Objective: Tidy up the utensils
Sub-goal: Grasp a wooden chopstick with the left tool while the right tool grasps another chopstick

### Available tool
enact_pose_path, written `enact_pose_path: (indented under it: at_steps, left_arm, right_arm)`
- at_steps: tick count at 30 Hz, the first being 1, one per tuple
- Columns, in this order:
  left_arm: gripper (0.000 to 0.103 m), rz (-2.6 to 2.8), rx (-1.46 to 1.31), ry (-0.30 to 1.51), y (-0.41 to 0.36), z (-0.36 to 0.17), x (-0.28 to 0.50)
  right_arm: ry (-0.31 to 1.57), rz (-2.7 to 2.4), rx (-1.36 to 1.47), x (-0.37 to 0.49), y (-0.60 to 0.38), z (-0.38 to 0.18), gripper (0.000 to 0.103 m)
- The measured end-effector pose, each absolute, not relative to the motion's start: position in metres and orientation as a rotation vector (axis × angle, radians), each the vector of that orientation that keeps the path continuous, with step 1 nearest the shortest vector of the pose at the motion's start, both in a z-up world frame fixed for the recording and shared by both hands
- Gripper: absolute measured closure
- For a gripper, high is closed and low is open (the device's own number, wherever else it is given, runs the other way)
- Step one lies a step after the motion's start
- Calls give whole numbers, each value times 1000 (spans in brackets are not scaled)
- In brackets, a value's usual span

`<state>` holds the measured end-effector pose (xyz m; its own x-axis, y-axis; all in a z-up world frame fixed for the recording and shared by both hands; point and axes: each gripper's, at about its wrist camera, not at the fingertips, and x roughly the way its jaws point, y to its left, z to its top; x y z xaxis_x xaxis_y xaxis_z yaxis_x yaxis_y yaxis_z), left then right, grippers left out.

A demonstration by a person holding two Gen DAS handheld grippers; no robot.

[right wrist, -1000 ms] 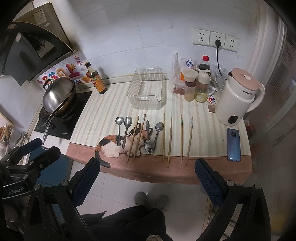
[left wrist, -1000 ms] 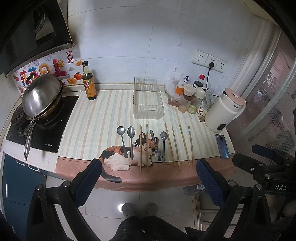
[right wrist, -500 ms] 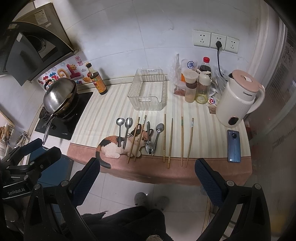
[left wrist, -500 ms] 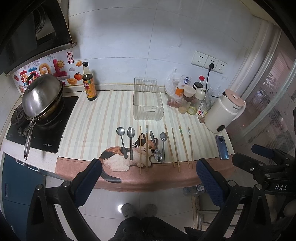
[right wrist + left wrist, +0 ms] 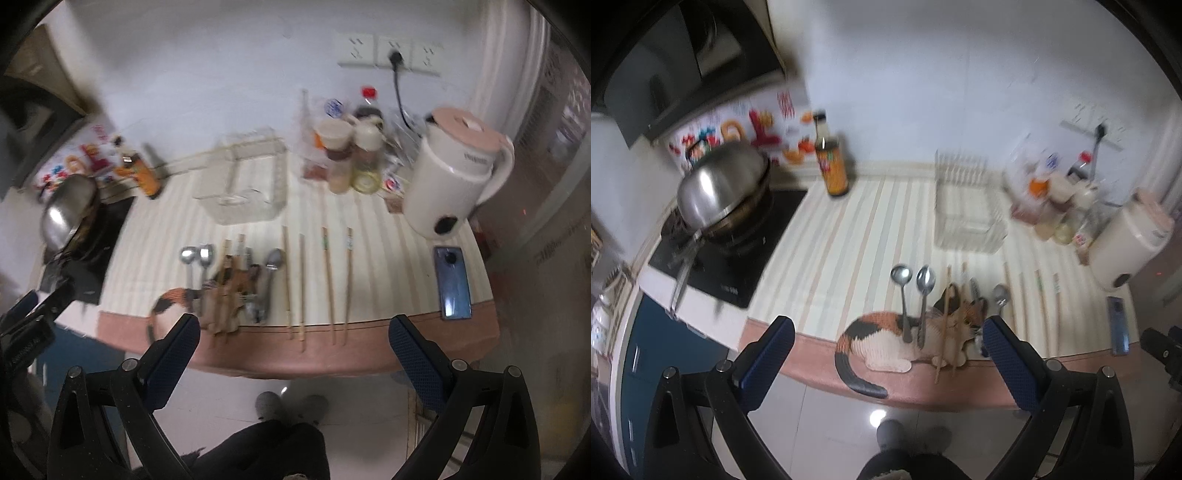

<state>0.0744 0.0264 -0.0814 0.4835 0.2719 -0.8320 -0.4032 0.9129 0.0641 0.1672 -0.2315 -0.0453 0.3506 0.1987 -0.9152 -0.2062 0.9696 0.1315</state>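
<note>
Several metal spoons (image 5: 925, 295) and wooden chopsticks (image 5: 328, 280) lie in a row near the front edge of a striped counter mat (image 5: 871, 229). A clear plastic basket (image 5: 964, 214) stands empty behind them; it also shows in the right wrist view (image 5: 247, 184). My left gripper (image 5: 886, 354) is open and empty, held off the counter's front edge below the left spoons. My right gripper (image 5: 293, 354) is open and empty, in front of the chopsticks. Both views are blurred.
A wok (image 5: 720, 188) sits on a black stove at the left, with a sauce bottle (image 5: 831, 166) behind. A white kettle (image 5: 454, 177), condiment jars (image 5: 347, 155) and a phone (image 5: 452, 284) occupy the right. A cat picture (image 5: 905, 339) decorates the mat's front.
Both grippers have moved forward toward the counter; the left swung leftward, the right rightward. The utensils have not moved.
</note>
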Motion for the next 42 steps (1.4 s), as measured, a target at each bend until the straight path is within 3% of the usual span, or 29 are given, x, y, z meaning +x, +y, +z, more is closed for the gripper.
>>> enact_pose_path:
  at_steps: [6,8,9,10,11,12,21,24,26,35,36,38,42]
  left_arm:
    - [4,345,-198,1173,30,-164,116]
    - [27,299,-209,1240,27,-194,133]
    - [33,275,-208,1267,24,-204,140]
    - [50,246,-207,1303,21,-221,151]
    - [65,219,-209,1334,19,-236,160]
    - [68,193,-210,1367,17,-251,170]
    - [70,79,-153,1514,8,-324,235]
    - [77,36,-147,1517,7,-328,245]
    - [99,33,-120,1512,5,-327,250]
    - [99,64,-99,1501,6,-328,253]
    - [99,70,-103,1502,7,-329,254]
    - [99,86,-118,1512,7,-326,253]
    - [99,105,-143,1526,11,-327,247]
  right_arm:
    - [1241,164,56,203,-254,-124,40]
    - [1269,132,76,210,-261,-146,61]
    - [1287,114,92,215,-266,-159,65]
    - [1298,102,101,218,-268,-166,71]
    - [1310,85,106,223,-271,-175,73]
    - [1322,68,111,226,-275,-183,73]
    - [1457,-62,147,256,-287,-245,72]
    - [1487,-82,123,270,-282,-261,72]
    - [1496,-95,104,281,-276,-273,71]
    - [1569,-85,11,313,-256,-332,71]
    - [1560,-78,6,314,-254,-331,75]
    - [1567,-48,-21,316,-252,-331,96]
    - [1641,-53,-53,312,-259,-331,96]
